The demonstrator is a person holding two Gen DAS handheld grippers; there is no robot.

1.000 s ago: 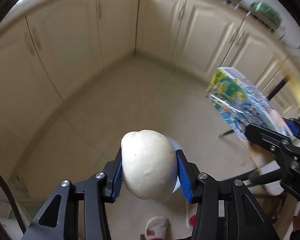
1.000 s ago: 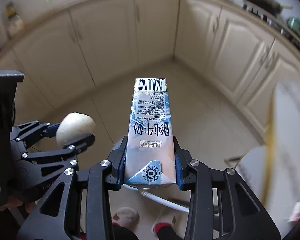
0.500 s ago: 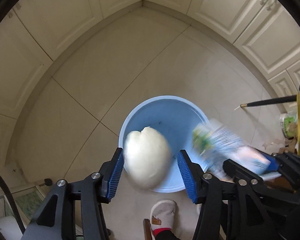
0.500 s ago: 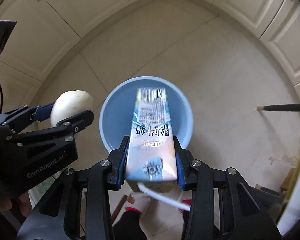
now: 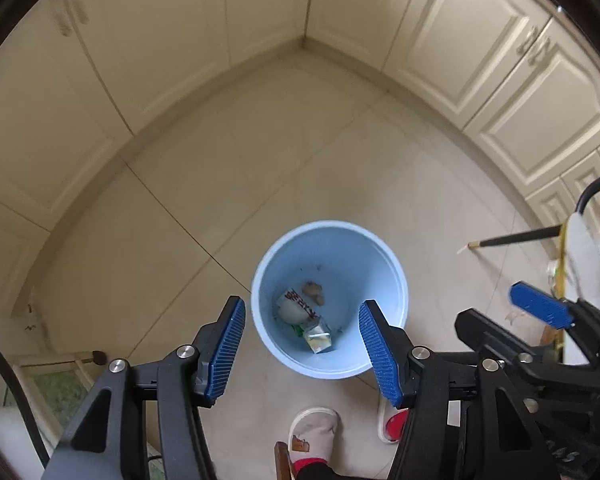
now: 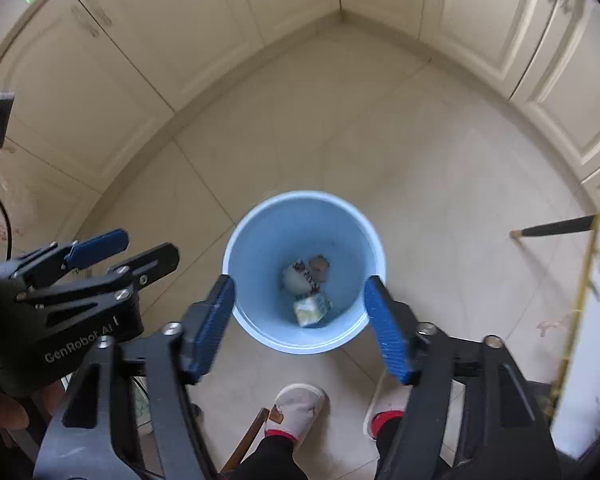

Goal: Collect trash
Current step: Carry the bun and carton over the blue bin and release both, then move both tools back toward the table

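Three pieces of trash lie at the bottom of the blue bin [image 5: 392, 276]: a milk carton [image 5: 318, 336], a white bun [image 5: 290, 308] and a brownish scrap [image 5: 314, 290]. Above it, the left gripper [image 5: 302, 340] and the right gripper [image 6: 300, 322] are both opening with nothing between their jaws. I judge this drop done; any other trash is out of sight.

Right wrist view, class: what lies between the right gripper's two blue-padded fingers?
Nothing is gripped: the right gripper is opening over the round light-blue plastic bin, with the milk carton at its bottom.
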